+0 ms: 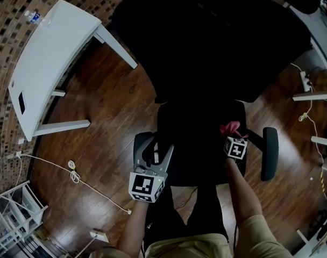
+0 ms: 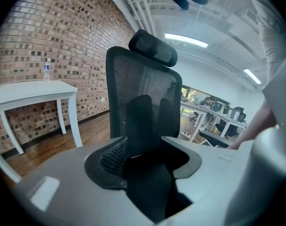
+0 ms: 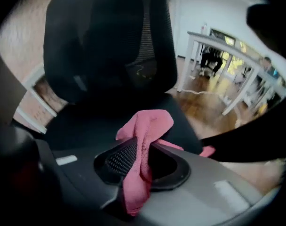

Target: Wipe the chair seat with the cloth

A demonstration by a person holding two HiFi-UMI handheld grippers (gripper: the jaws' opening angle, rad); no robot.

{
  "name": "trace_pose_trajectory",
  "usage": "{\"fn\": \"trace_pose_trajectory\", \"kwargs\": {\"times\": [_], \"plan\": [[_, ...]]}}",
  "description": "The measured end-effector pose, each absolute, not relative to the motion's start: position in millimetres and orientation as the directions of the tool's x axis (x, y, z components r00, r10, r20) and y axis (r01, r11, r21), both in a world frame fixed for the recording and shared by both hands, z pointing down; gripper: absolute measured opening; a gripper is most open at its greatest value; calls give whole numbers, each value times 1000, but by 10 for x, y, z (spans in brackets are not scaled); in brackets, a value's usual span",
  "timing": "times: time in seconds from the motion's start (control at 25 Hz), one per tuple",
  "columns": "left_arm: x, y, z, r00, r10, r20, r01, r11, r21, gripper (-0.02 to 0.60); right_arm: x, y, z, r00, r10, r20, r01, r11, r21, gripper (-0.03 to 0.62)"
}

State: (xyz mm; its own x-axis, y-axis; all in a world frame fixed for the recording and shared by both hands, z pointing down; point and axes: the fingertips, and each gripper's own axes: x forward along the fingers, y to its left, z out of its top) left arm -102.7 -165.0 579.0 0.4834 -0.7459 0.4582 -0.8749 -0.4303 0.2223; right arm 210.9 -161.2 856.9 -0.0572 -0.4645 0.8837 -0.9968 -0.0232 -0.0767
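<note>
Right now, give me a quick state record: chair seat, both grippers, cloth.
black padded office chair seat: directly below the person, backrest on the far side
left gripper: jaws apart, nothing between them, at the seat's left edge
right gripper: jaws shut on crumpled pink cloth, at the seat's right side
cloth-to-seat contact: cannot tell

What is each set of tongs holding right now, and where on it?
Right tongs pinch the pink cloth at a bunched middle fold; left tongs are open, empty.
</note>
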Motion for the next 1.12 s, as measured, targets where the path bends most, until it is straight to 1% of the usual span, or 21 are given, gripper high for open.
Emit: {"fn": "trace_pose_trajectory", "kwargs": {"times": [0.04, 0.08, 0.12, 0.16, 0.2, 0.24, 0.28, 0.32, 0.4, 0.48, 0.56, 0.64, 0.72, 0.8, 0.92, 1.0, 1.04, 1.12], "plan": [[-1077, -1639, 5770, 475, -752, 458, -880, -422, 219, 196, 1742, -1615, 8566, -174, -484, 858, -981, 5, -196, 78], [-1143, -1628, 5749, 465, -758, 458, -885, -410, 219, 196, 1266, -1606, 8535, -315, -489, 813, -945, 82, -316, 78], [-1221, -1616, 5729, 454, -763, 459, -891, -397, 221, 196, 715, -1570, 8469, -465, -469, 751, -884, 192, -427, 78], [-1301, -1597, 5714, 445, -767, 462, -896, -384, 224, 196, 140, -1500, 8373, -604, -422, 676, -797, 307, -521, 78], [-1372, -1570, 5699, 438, -768, 466, -899, -374, 229, 196, -396, -1398, 8273, -711, -358, 605, -702, 402, -588, 78], [-1425, -1540, 5681, 436, -767, 470, -900, -369, 232, 196, -840, -1281, 8200, -775, -297, 558, -628, 464, -624, 80], [-1457, -1516, 5656, 439, -764, 472, -898, -373, 232, 196, -1174, -1180, 8172, -799, -254, 544, -592, 493, -638, 80], [-1473, -1502, 5630, 445, -761, 472, -896, -383, 227, 196, -1402, -1110, 8194, -796, -236, 557, -593, 491, -639, 80], [-1488, -1505, 5589, 454, -756, 471, -890, -407, 206, 196, -1612, -1057, 8334, -752, -250, 611, -650, 438, -621, 81], [-1512, -1532, 5565, 455, -754, 473, -888, -420, 185, 196, -1617, -1090, 8414, -720, -300, 627, -690, 409, -597, 81], [-1529, -1544, 5568, 454, -753, 475, -888, -426, 174, 196, -1384, -1148, 8458, -681, -371, 632, -729, 421, -539, 80], [-1508, -1522, 5597, 458, -749, 479, -886, -430, 175, 195, -767, -1151, 8602, -585, -440, 681, -809, 370, -456, 80], [-1441, -1497, 5615, 465, -743, 481, -882, -433, 184, 195, 110, -1117, 8728, -448, -472, 760, -892, 298, -340, 80], [-1339, -1484, 5639, 479, -734, 481, -875, -441, 198, 195, 1028, -1118, 8713, -286, -478, 830, -945, 282, -163, 80], [-1180, -1462, 5686, 504, -718, 480, -861, -461, 213, 195, 2218, -1130, 8567, -27, -479, 877, -957, 266, 116, 80], [-1104, -1451, 5705, 513, -714, 476, -856, -466, 225, 190, 2633, -1105, 8481, 74, -450, 890, -938, 272, 216, 80], [-1074, -1455, 5710, 517, -712, 475, -854, -467, 230, 186, 2711, -1088, 8464, 95, -432, 897, -929, 286, 236, 80], [-1034, -1474, 5706, 524, -709, 472, -850, -473, 233, 186, 2678, -1064, 8453, 93, -410, 908, -924, 304, 232, 80]]}}
